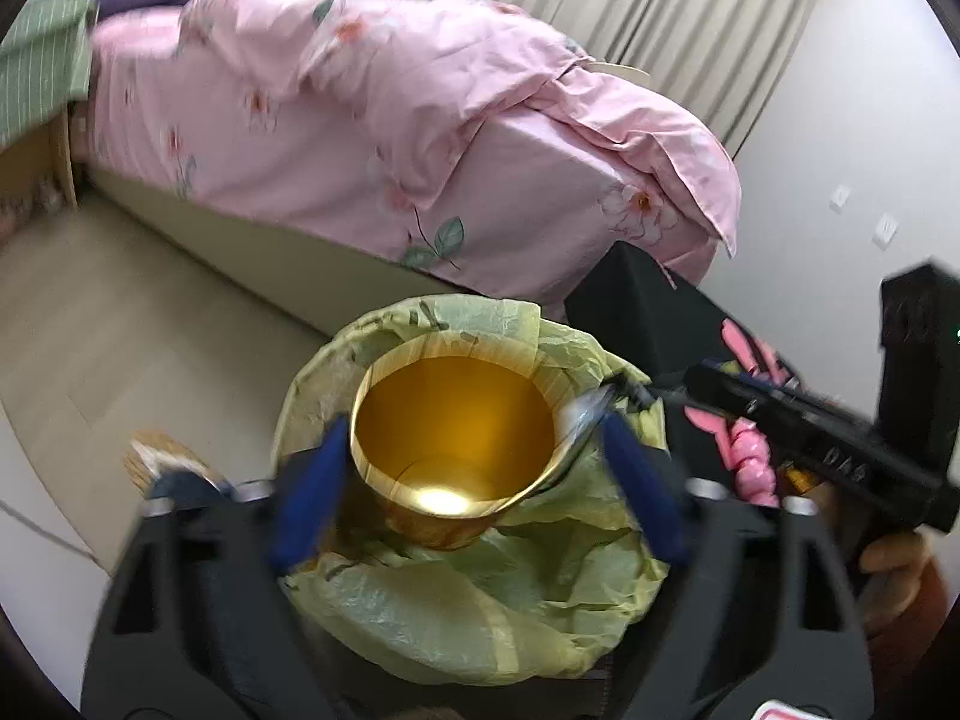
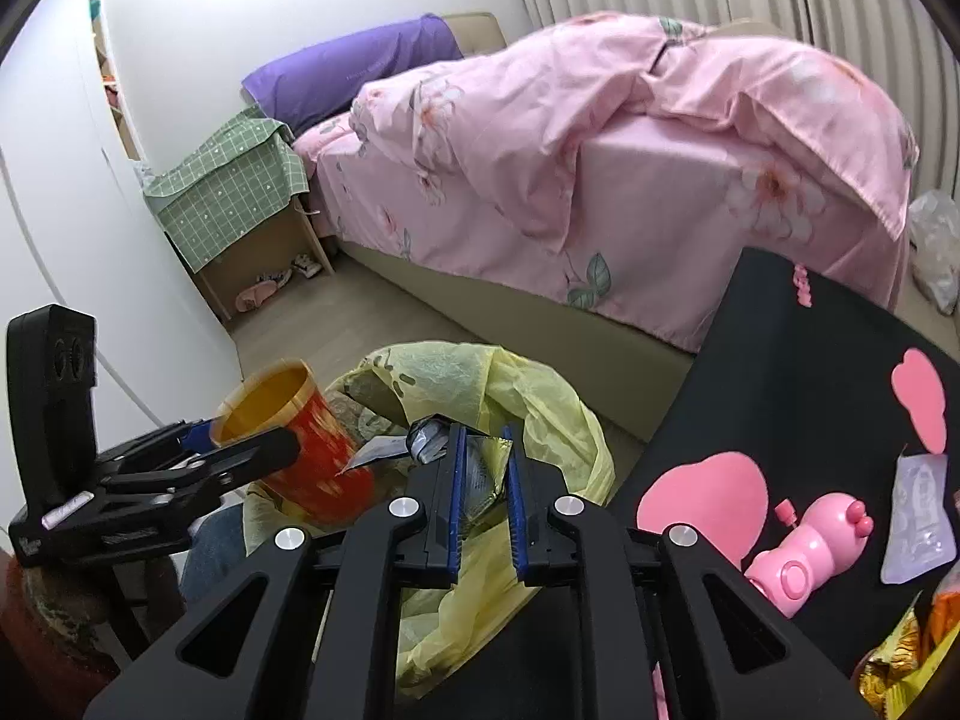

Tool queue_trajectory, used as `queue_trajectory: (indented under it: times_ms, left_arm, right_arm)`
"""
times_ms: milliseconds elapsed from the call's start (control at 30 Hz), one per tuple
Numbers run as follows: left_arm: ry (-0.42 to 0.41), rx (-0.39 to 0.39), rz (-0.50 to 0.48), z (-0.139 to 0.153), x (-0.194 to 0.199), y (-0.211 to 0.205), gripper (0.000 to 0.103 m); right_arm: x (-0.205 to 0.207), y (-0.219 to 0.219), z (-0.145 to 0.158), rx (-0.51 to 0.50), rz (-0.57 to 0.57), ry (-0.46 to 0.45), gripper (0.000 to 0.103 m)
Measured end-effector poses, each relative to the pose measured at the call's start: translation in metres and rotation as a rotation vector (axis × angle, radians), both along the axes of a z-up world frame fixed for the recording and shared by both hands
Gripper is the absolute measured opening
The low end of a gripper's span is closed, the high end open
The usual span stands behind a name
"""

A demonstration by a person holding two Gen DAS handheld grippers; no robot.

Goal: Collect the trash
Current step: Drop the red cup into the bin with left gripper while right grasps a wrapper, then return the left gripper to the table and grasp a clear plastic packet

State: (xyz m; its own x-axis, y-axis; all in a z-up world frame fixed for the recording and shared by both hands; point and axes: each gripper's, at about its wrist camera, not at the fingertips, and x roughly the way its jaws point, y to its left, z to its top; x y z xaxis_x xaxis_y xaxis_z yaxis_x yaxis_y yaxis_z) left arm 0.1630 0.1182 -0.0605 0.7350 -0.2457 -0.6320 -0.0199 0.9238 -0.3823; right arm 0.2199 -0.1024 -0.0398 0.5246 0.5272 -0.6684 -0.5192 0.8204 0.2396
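My left gripper (image 1: 474, 480) is shut on a red paper cup with a gold inside (image 1: 453, 426) and holds it over the bin lined with a yellow-green bag (image 1: 480, 618). The cup (image 2: 312, 450) and left gripper (image 2: 240, 444) also show in the right wrist view, above the bag (image 2: 540, 402). My right gripper (image 2: 485, 480) is shut on a crumpled silver foil wrapper (image 2: 480, 474) over the bag's opening. In the left wrist view the right gripper (image 1: 624, 399) holds the wrapper (image 1: 585, 414) against the cup's rim.
A black table (image 2: 780, 372) at the right carries pink heart shapes, a pink toy (image 2: 810, 546), a clear packet (image 2: 921, 516) and gold wrappers (image 2: 900, 654). A bed with a pink floral duvet (image 2: 600, 180) stands behind. A nightstand under green cloth (image 2: 234, 198) is far left.
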Motion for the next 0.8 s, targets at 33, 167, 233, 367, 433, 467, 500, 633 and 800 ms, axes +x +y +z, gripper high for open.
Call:
queue_trajectory:
  times_ms: [33, 167, 233, 367, 433, 467, 500, 633, 800]
  left_arm:
    - [-0.009, -0.005, 0.010, 0.001, -0.001, 0.001, 0.091]
    - [-0.035, 0.026, 0.036, 0.009, -0.005, 0.001, 0.094]
    - [-0.033, 0.052, 0.062, 0.014, -0.007, 0.001, 0.094]
    - [-0.064, 0.115, 0.091, 0.028, -0.016, -0.005, 0.094]
    - [-0.080, 0.140, 0.098, 0.035, -0.021, -0.010, 0.094]
    - [-0.087, 0.147, 0.099, 0.038, -0.023, -0.013, 0.094]
    - [-0.100, 0.152, 0.097, 0.043, -0.027, -0.019, 0.094]
    - [-0.151, 0.173, 0.048, 0.059, -0.039, -0.050, 0.094]
    - [-0.165, 0.161, -0.082, 0.070, -0.048, -0.109, 0.094]
  right_arm:
    - [0.000, -0.001, 0.001, 0.014, -0.002, 0.001, 0.039]
    - [-0.002, -0.004, 0.002, 0.029, 0.004, -0.012, 0.047]
    - [-0.005, -0.005, 0.005, 0.016, -0.001, -0.025, 0.047]
    - [-0.017, -0.022, 0.012, 0.019, -0.035, -0.031, 0.047]
    - [-0.027, -0.035, 0.016, 0.011, -0.057, -0.040, 0.047]
    - [-0.035, -0.043, 0.018, -0.002, -0.068, -0.053, 0.047]
    - [-0.043, -0.051, 0.020, -0.019, -0.078, -0.070, 0.047]
    - [-0.078, -0.090, 0.027, -0.059, -0.126, -0.119, 0.051]
    - [-0.122, -0.152, 0.030, -0.051, -0.203, -0.136, 0.062]
